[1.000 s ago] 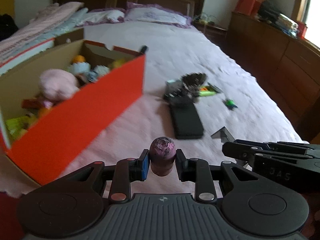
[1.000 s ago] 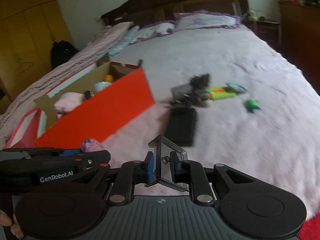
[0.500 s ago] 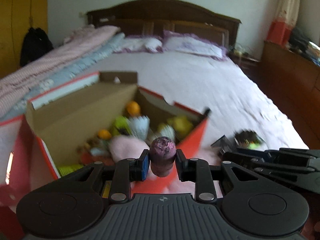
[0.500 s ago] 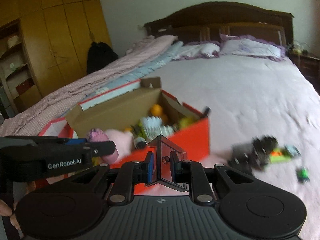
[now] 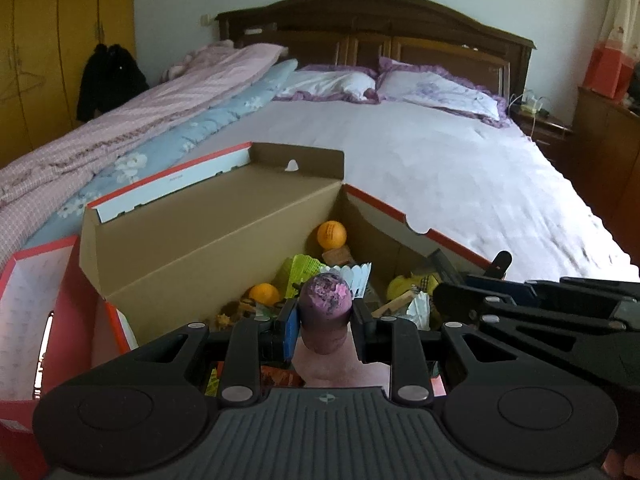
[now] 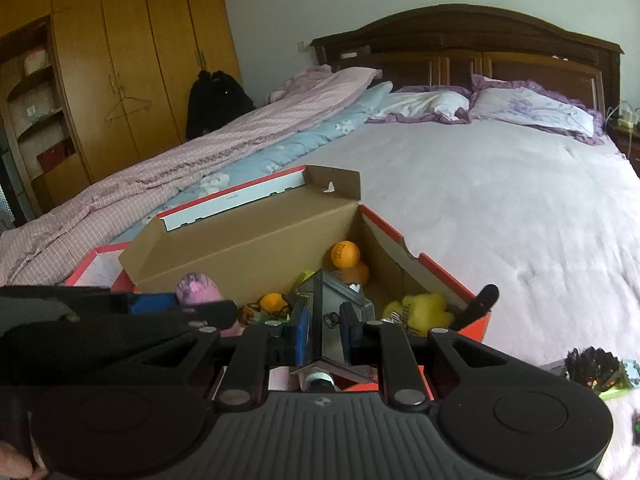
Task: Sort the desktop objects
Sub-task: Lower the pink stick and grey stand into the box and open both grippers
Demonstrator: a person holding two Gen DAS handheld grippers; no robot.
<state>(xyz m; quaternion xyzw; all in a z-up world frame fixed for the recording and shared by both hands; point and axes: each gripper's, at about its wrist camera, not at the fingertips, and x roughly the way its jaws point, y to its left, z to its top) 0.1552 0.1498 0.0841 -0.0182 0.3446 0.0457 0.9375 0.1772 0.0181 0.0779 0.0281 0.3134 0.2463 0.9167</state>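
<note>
Left gripper (image 5: 325, 320) clamps purple mottled egg-shaped toy (image 5: 326, 312), right gripper (image 6: 324, 330) clamps clear angular plastic case (image 6: 332, 308); both over open orange cardboard box (image 5: 208, 236). Lower w/ care, release into gaps btwn toys.

Left gripper (image 5: 325, 322) is clamped on a stubby purple cylinder with a mottled pink top (image 5: 325, 312), right above the open red-and-brown cardboard shoebox (image 5: 208, 236) on the lilac bedsheet (image 5: 460, 184). Inside: an orange ping-pong ball (image 5: 331, 235), a white shuttlecock (image 5: 354, 278), yellow plush bits (image 5: 408, 286). The other black gripper (image 5: 480, 300) pokes in just beside it.
</note>
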